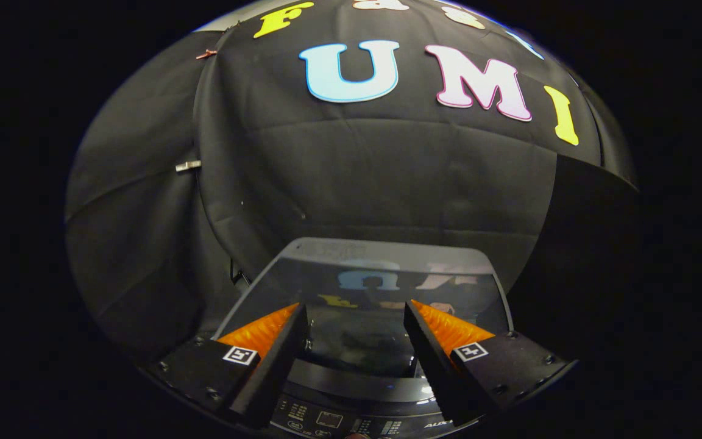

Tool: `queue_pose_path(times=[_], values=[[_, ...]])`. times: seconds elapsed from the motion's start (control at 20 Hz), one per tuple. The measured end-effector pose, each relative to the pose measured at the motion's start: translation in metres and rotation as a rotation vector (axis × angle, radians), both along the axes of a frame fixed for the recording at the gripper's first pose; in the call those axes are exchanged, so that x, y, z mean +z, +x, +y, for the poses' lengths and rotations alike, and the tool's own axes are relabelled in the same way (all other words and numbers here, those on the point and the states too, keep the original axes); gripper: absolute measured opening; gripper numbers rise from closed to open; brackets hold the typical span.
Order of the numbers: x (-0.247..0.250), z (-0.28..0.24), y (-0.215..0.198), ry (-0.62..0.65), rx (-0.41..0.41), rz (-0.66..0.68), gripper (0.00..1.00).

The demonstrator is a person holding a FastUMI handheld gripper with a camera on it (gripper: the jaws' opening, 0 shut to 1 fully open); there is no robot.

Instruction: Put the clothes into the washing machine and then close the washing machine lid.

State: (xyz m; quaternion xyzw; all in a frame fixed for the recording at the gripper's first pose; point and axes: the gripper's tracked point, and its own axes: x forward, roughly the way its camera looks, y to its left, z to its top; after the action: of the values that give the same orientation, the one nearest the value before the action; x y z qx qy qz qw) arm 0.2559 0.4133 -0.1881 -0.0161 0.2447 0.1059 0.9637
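Note:
The washing machine (pixel 375 280) stands below and just ahead of my gripper (pixel 356 312), seen from above. Its dark glass lid (pixel 363 329) lies flat and shut over the drum, mirroring the booth wall. The control panel (pixel 339 419) with small buttons runs along the near edge, under the fingers. Both fingers (pixel 278 341) hover over the lid with a wide gap between them and hold nothing. No clothes show through the glass that I can make out.
Black cloth walls stand close behind the machine and to its left. A small metal clip (pixel 187 165) and a red clip (pixel 206 54) hold the cloth at the left seam. A cable (pixel 236 275) hangs by the machine's back left corner.

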Motion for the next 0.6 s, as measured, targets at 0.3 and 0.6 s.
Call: queue_pose_path(times=[0.3, 0.6], values=[[0.016, -0.013, -0.004, 0.003, -0.006, -0.016, 1.00], [0.092, -0.019, -0.025, -0.025, 0.054, -0.161, 1.00]])
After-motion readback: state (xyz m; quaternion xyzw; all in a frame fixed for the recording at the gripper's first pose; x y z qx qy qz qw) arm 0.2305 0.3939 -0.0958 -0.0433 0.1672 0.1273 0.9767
